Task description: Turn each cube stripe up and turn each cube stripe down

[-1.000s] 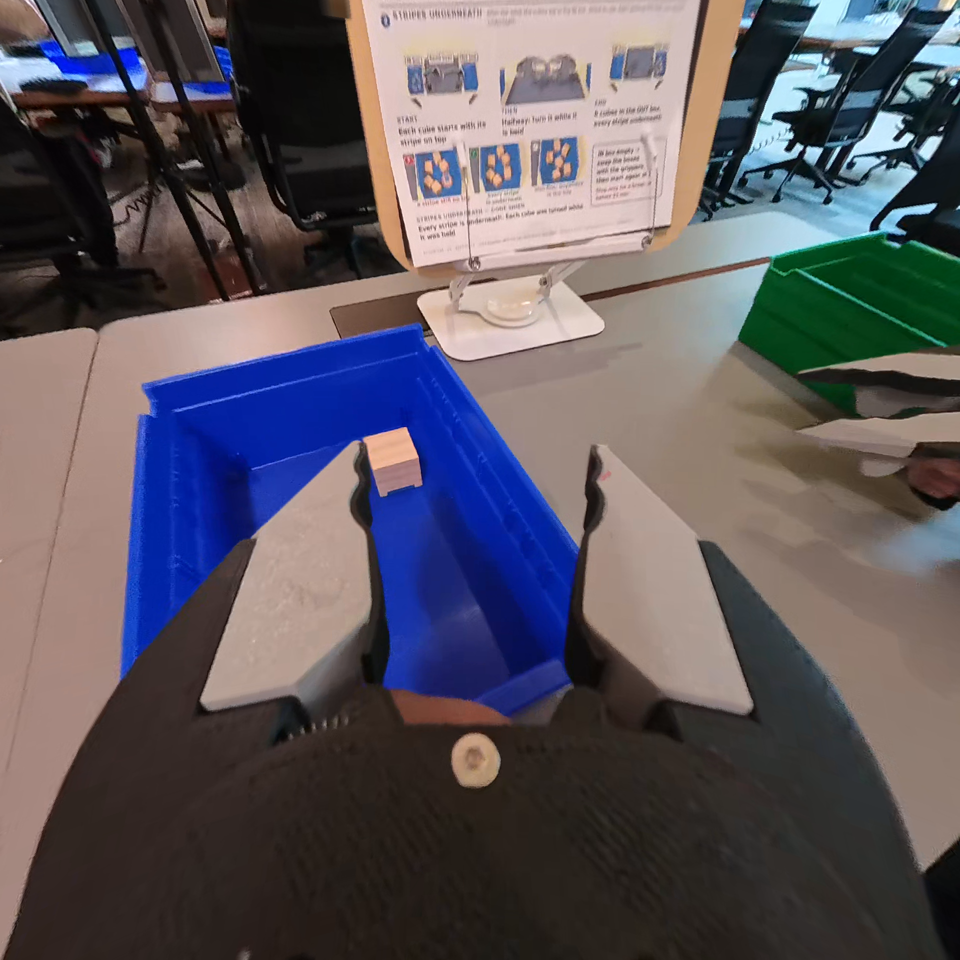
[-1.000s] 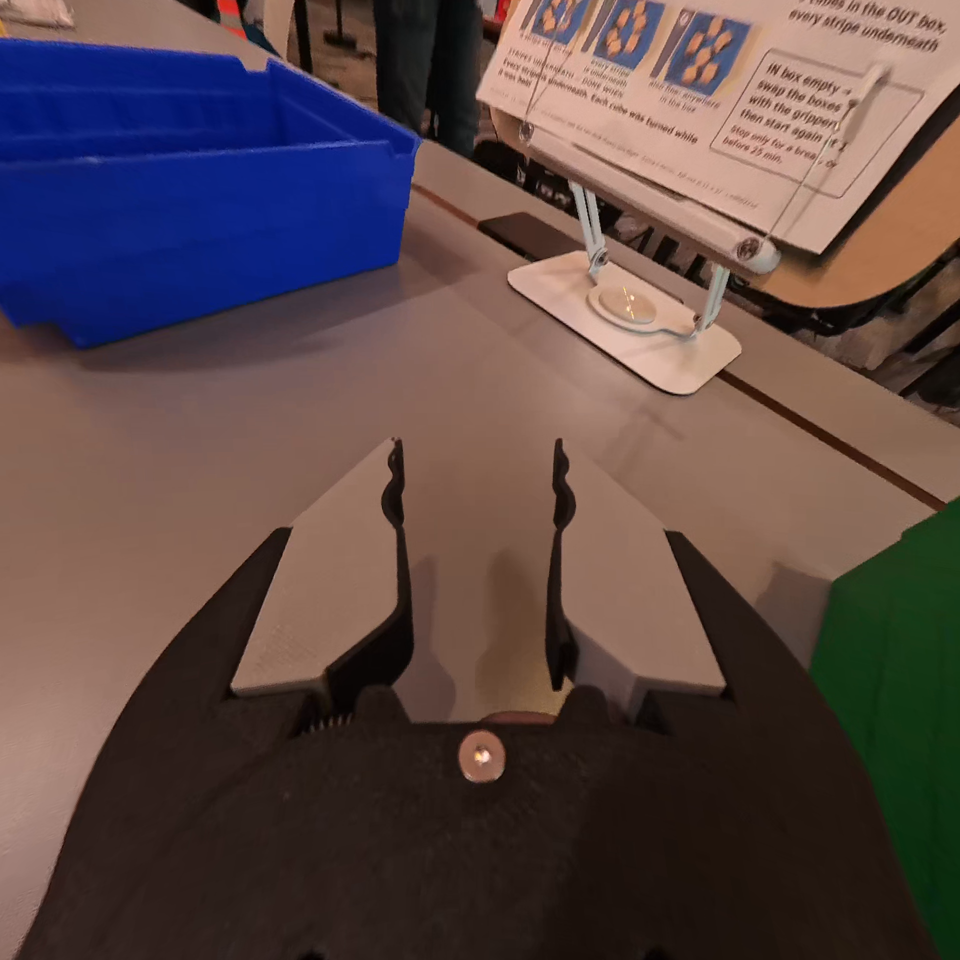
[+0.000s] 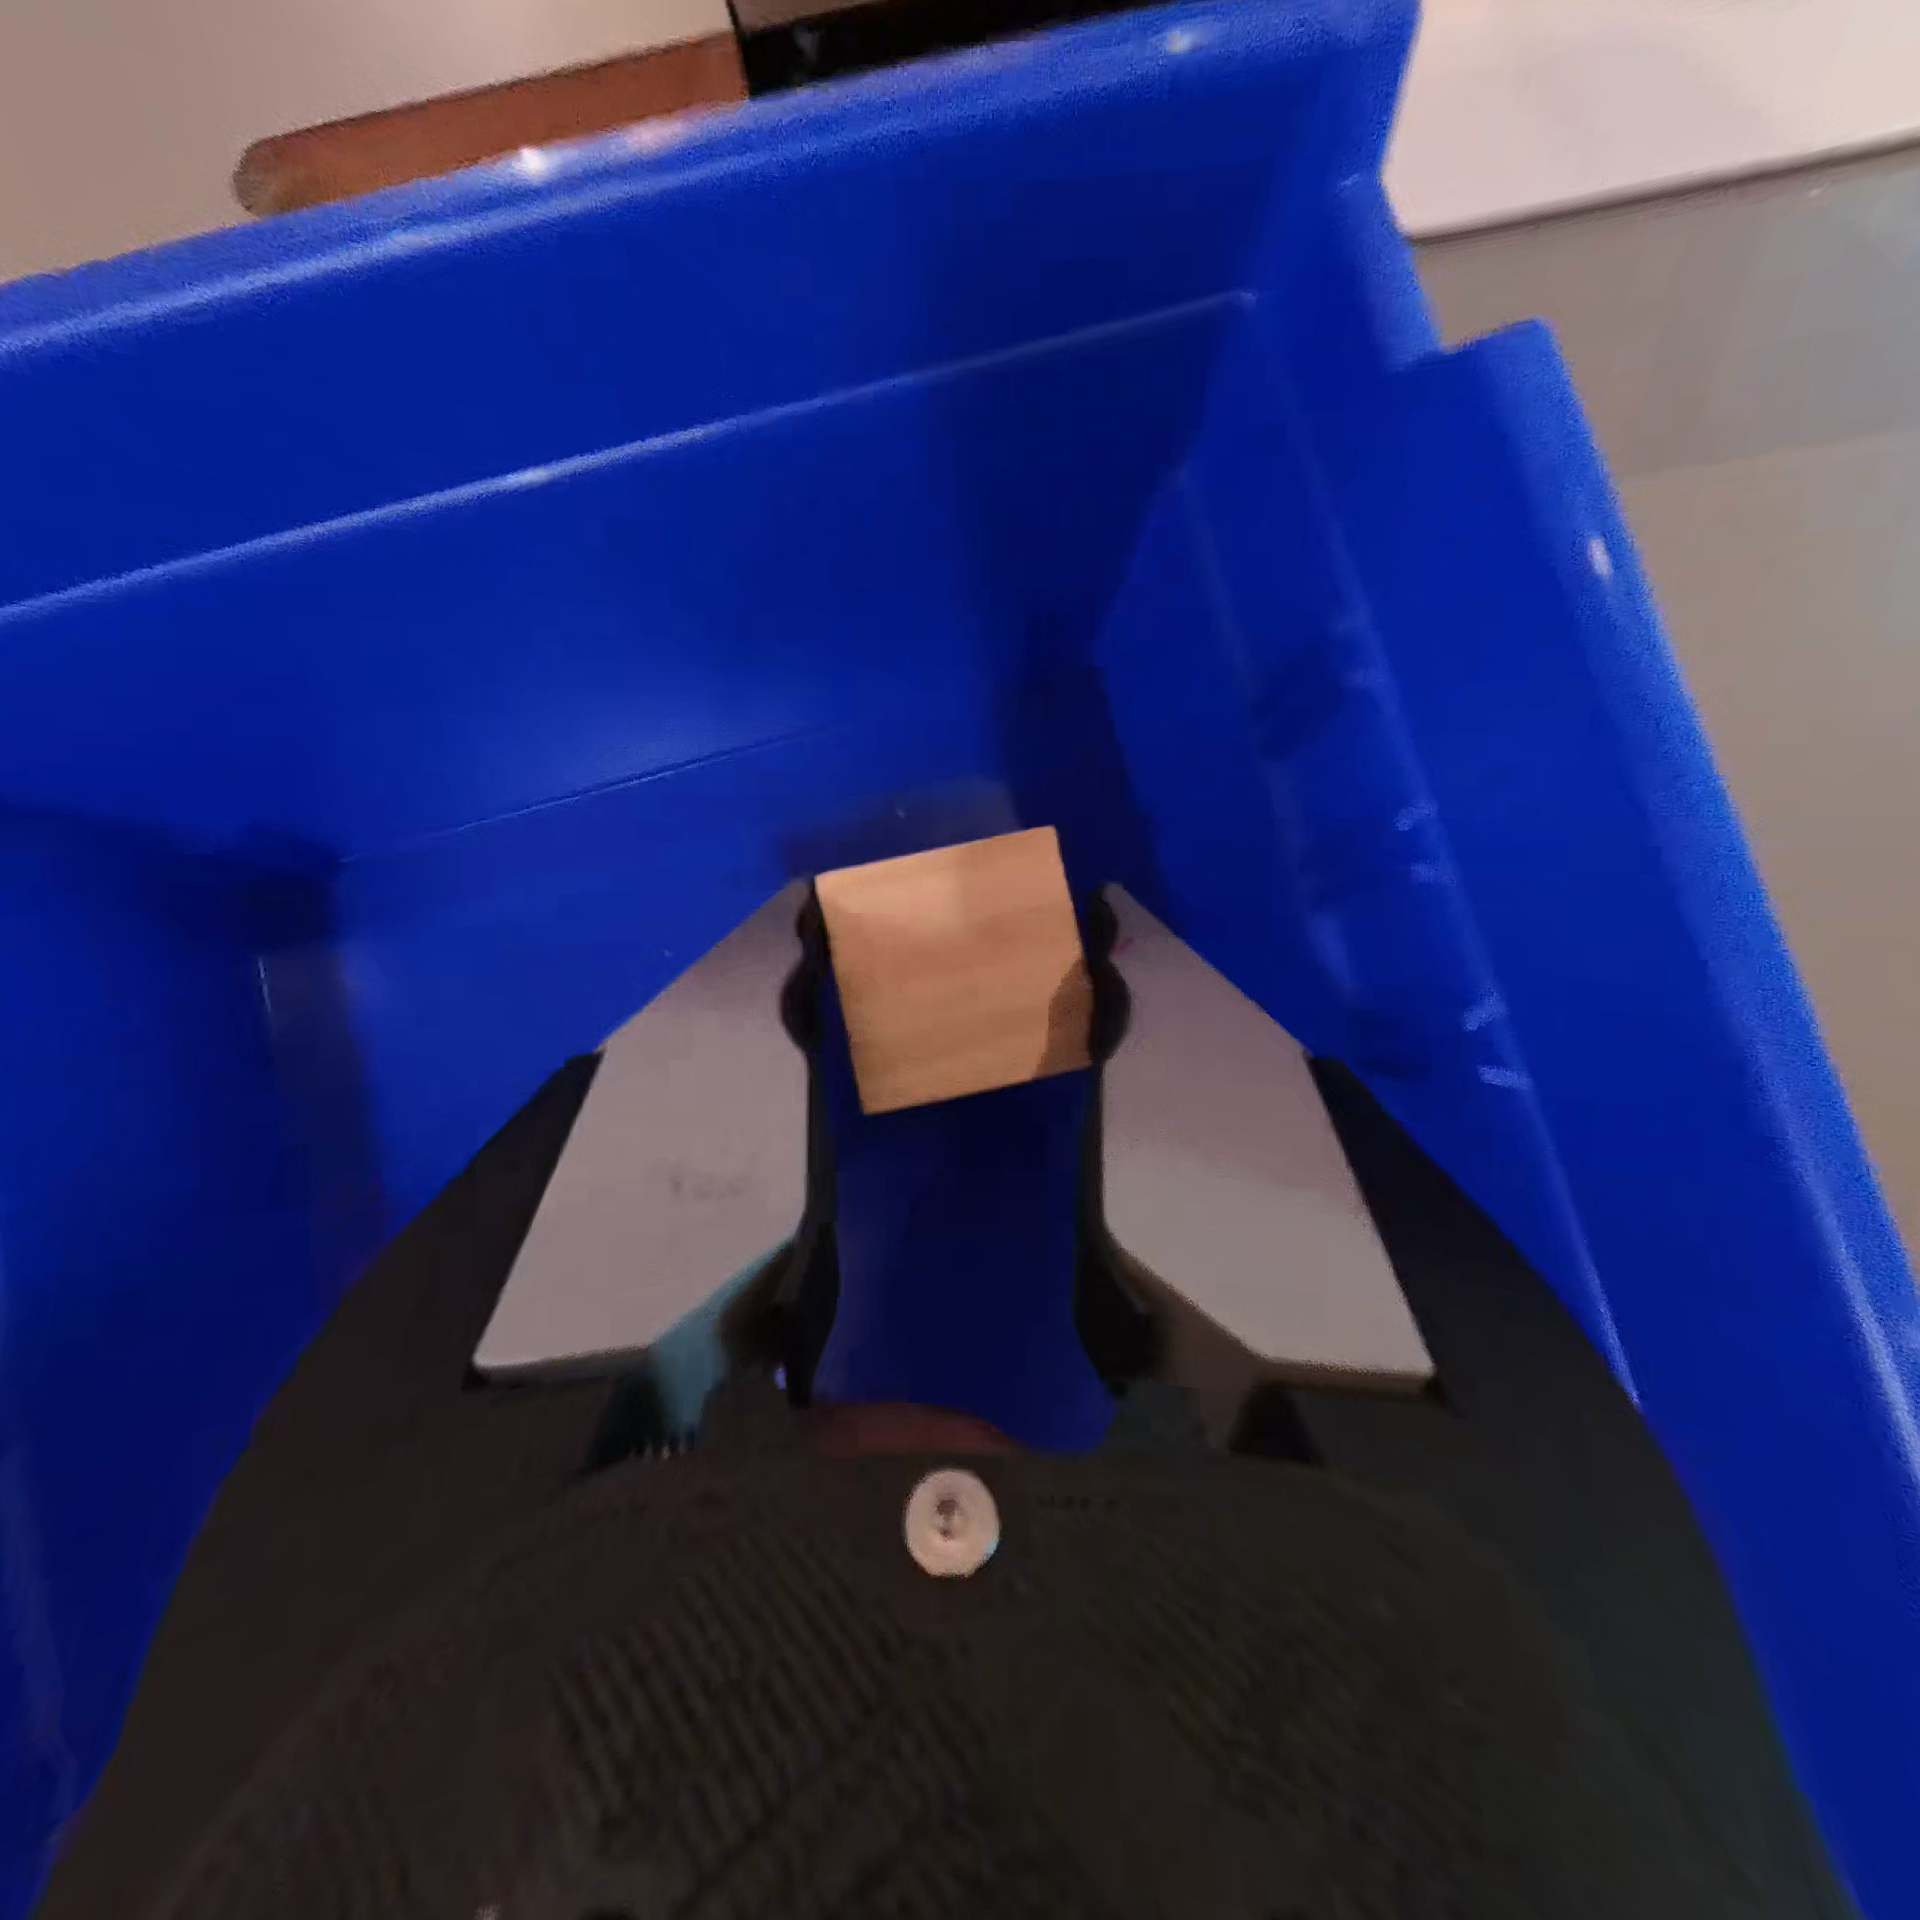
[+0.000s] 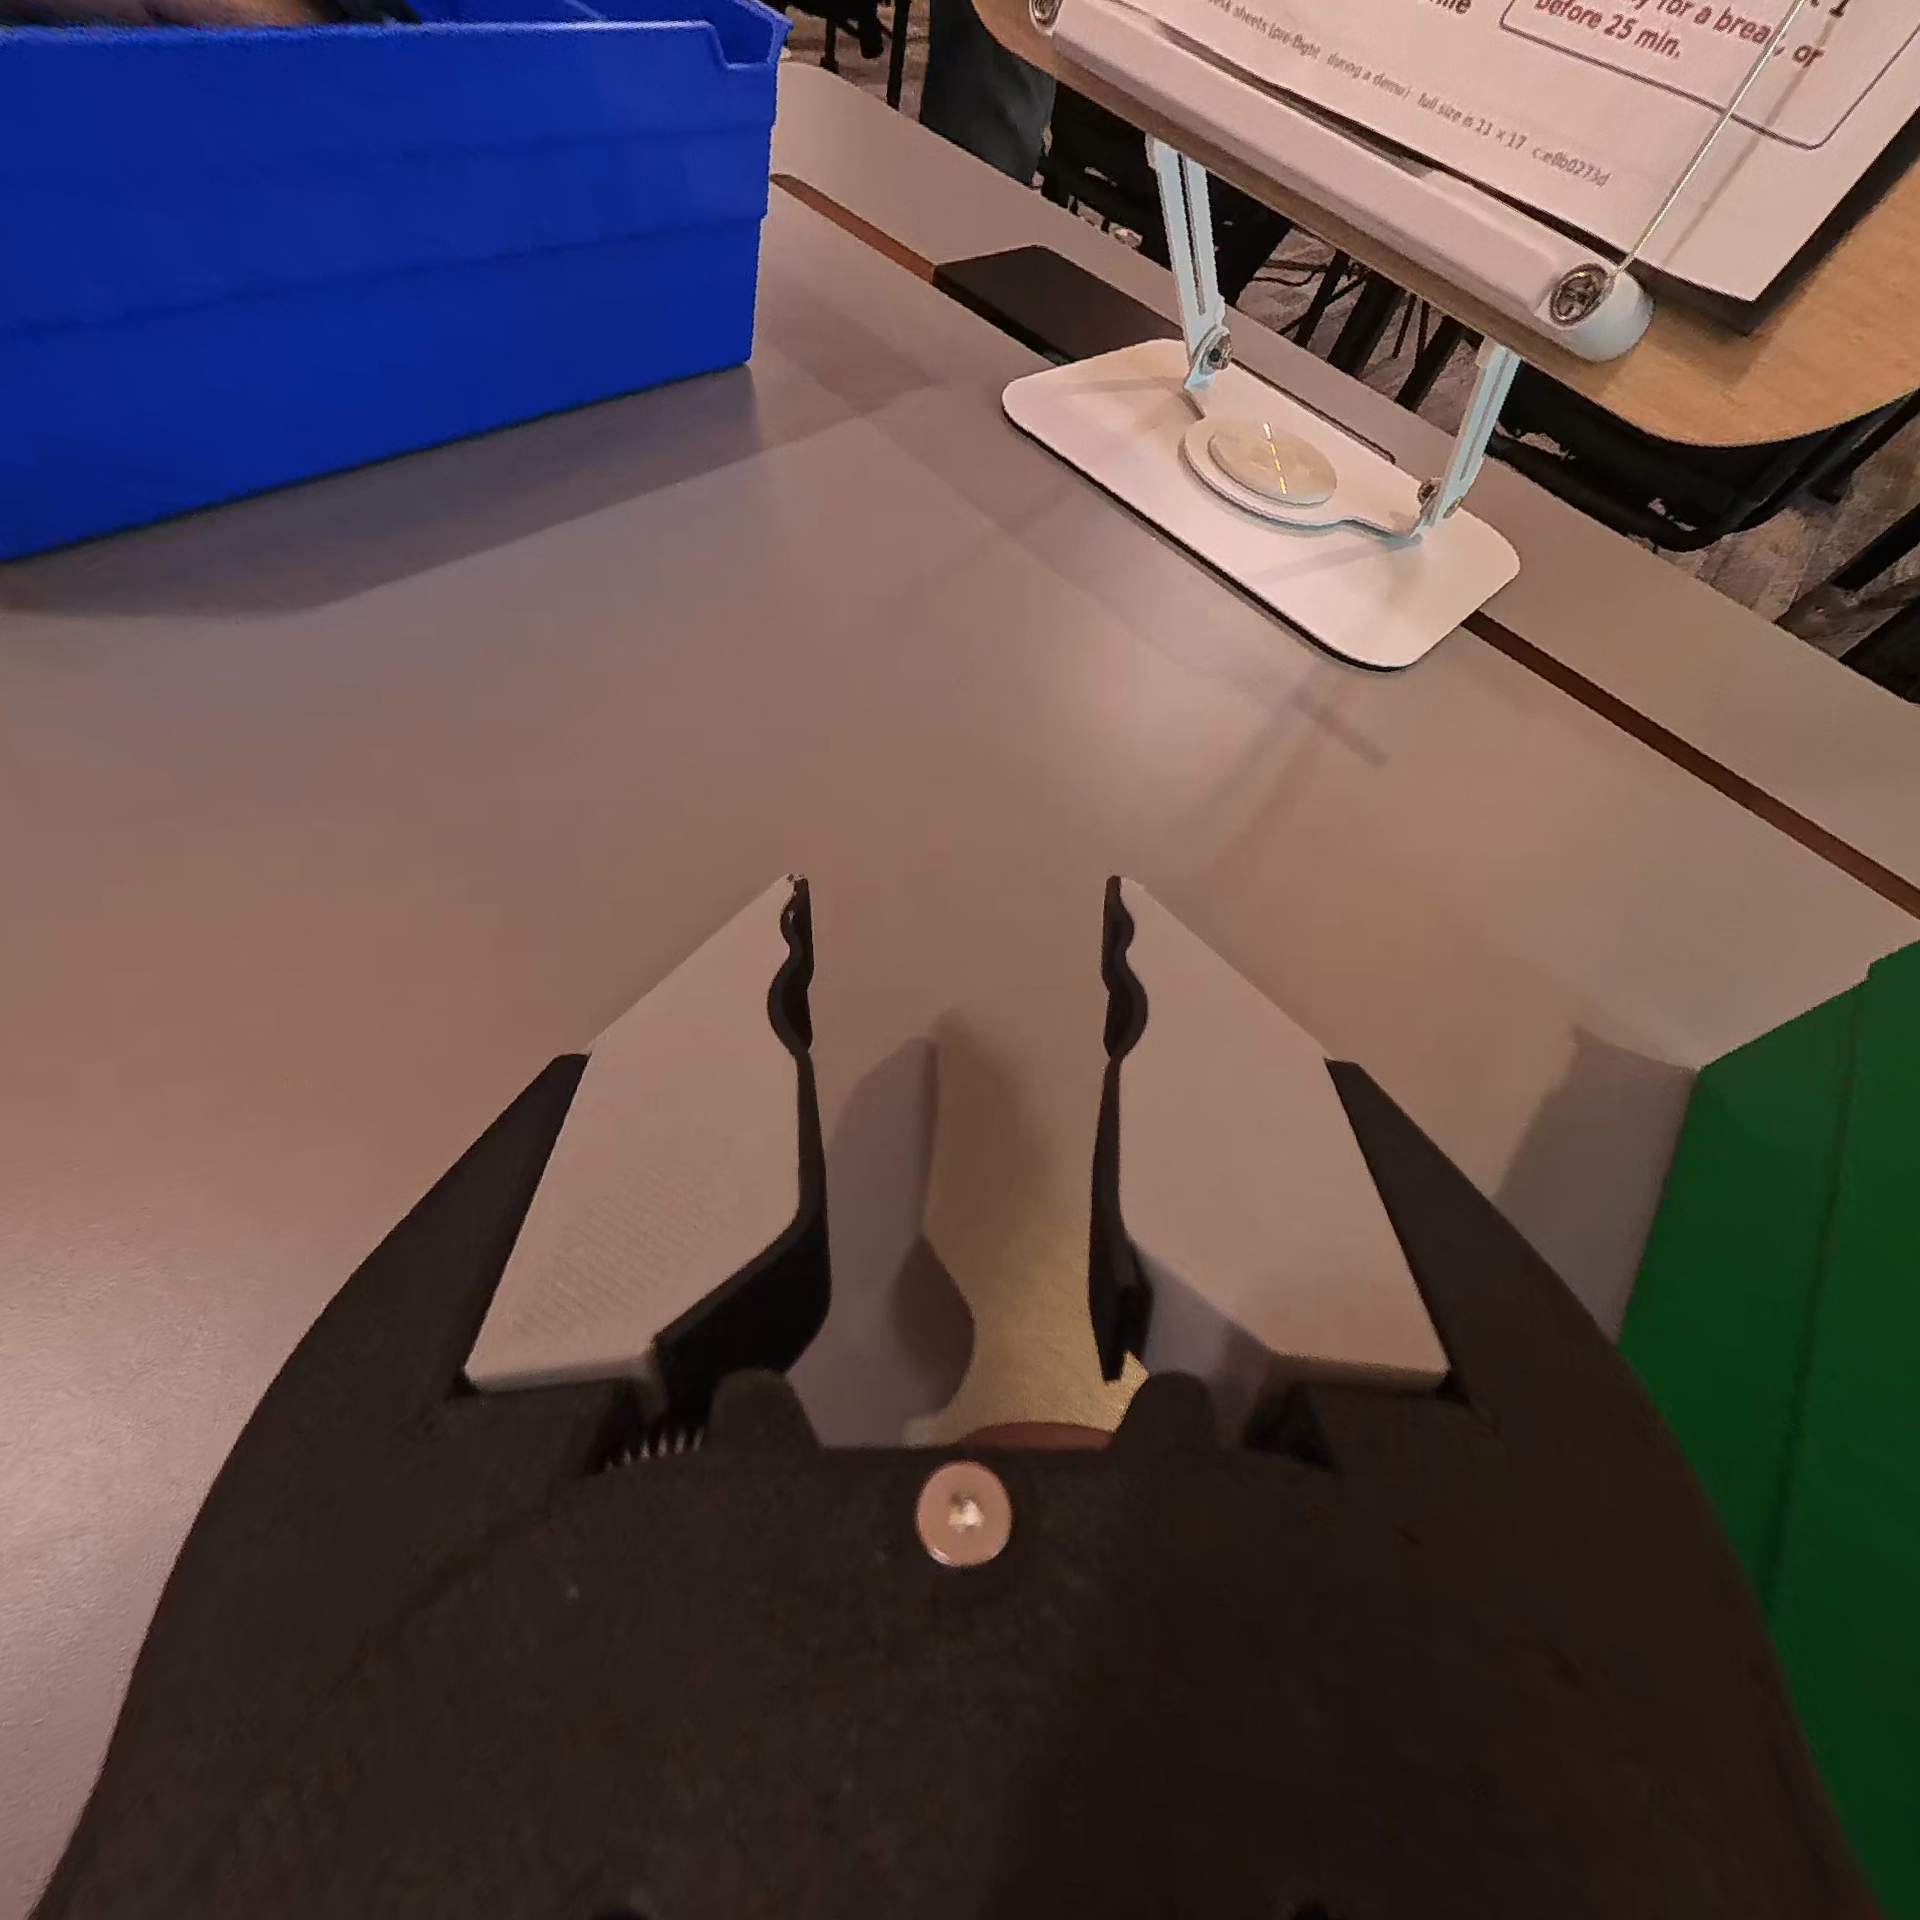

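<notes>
Left wrist view: my left gripper (image 3: 951, 971) is clamped on the wooden cube (image 3: 951, 966) deep inside the blue bin (image 3: 623, 520). I should lift it straight, squeezing evenly. My right gripper (image 4: 956, 935) hangs apart, empty, outside that bin.

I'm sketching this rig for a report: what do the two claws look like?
Both look alike. The left claw and right claw each have a textured black body, two light grey wedge-shaped fingers with wavy black inner pads, and a silver screw at the centre.
</notes>
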